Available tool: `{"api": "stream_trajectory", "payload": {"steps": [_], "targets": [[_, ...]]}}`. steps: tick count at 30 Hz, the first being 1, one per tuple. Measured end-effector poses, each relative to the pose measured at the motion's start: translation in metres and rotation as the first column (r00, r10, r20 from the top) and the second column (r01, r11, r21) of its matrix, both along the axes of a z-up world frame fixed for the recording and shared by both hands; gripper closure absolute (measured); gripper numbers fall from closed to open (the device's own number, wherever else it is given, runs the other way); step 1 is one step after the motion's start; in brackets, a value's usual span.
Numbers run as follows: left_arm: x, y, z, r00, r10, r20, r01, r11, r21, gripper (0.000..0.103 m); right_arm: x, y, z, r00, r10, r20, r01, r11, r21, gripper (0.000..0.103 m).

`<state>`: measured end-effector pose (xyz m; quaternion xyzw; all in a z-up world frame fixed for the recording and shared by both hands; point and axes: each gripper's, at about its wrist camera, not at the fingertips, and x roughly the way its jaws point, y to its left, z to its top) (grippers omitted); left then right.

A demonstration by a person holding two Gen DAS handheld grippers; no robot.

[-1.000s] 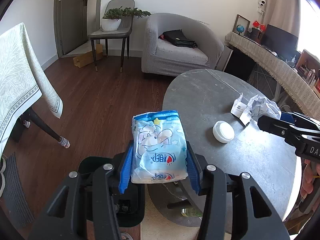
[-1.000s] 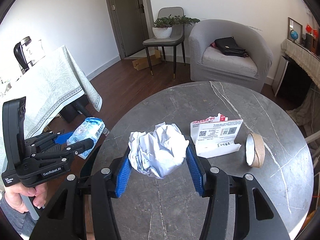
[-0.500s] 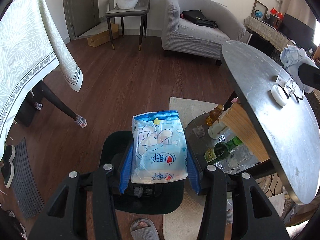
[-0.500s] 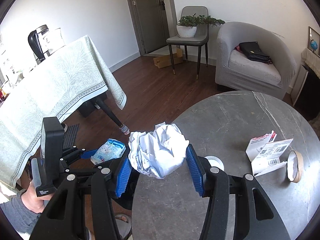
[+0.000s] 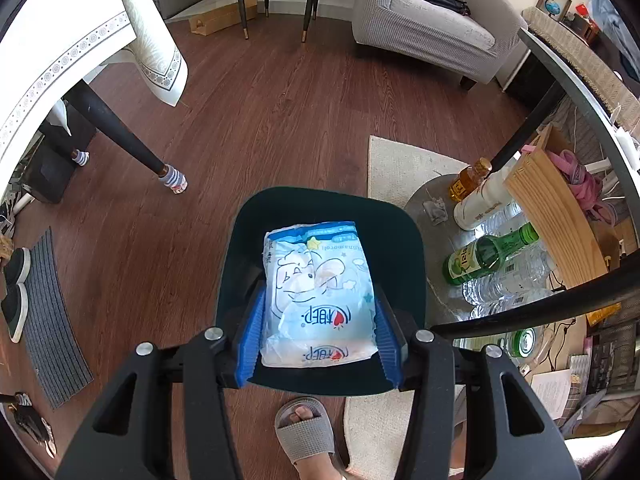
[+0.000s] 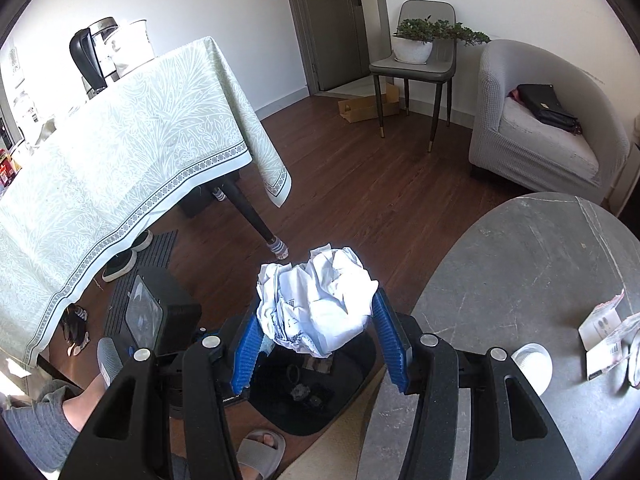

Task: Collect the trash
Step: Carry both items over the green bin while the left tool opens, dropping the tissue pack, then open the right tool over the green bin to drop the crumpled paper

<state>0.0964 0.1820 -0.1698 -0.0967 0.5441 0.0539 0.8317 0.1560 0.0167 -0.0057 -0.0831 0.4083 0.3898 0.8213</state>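
Note:
My left gripper (image 5: 318, 340) is shut on a blue and white snack packet (image 5: 318, 292) and holds it right over the open dark bin (image 5: 404, 240) on the floor. My right gripper (image 6: 316, 340) is shut on a crumpled white paper ball (image 6: 316, 300), held above the same bin (image 6: 312, 396) beside the round grey table (image 6: 520, 264). The left gripper's body (image 6: 156, 320) shows at the lower left of the right wrist view. A white lid (image 6: 532, 364) and torn cartons (image 6: 600, 324) lie on the table.
Bottles (image 5: 488, 252) and a wooden shelf (image 5: 556, 212) sit under the table, right of the bin. A cloth-covered table (image 6: 120, 148) and its leg (image 5: 120, 136) stand to the left. My slippered foot (image 5: 306, 428) is in front of the bin. An armchair (image 6: 540, 120) and chair (image 6: 416, 52) stand behind.
My left gripper dropped from table height to just over the bin with the packet. My right gripper carried the paper ball left off the table to above the bin.

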Motion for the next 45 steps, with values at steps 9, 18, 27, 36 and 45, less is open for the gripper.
{"api": "stream_trajectory", "payload": {"steps": [9, 18, 27, 36, 45], "targets": [[-0.005, 0.013, -0.001, 1.000, -0.017, 0.004, 0.017, 1.000, -0.012, 0.041, 0.003, 0.036, -0.019, 1.000, 0.022, -0.021, -0.023, 0.999, -0.042, 0.050], [-0.025, 0.055, 0.037, 0.991, 0.062, 0.121, -0.057, 0.997, -0.044, 0.048, 0.001, 0.066, -0.038, 0.999, 0.032, -0.038, -0.036, 0.995, -0.094, 0.050], [-0.042, 0.092, 0.080, 0.956, 0.160, 0.245, -0.138, 0.985, -0.102, 0.059, -0.008, 0.086, -0.073, 0.995, 0.050, -0.082, -0.063, 0.983, -0.171, 0.050], [-0.046, 0.091, 0.107, 0.941, 0.151, 0.303, -0.120, 0.986, -0.118, 0.072, -0.024, 0.101, -0.131, 0.982, 0.088, -0.164, -0.132, 0.952, -0.275, 0.050], [-0.045, 0.076, 0.131, 0.924, 0.128, 0.359, -0.094, 0.989, -0.112, 0.081, -0.039, 0.103, -0.164, 0.974, 0.121, -0.194, -0.184, 0.917, -0.355, 0.047]]}}
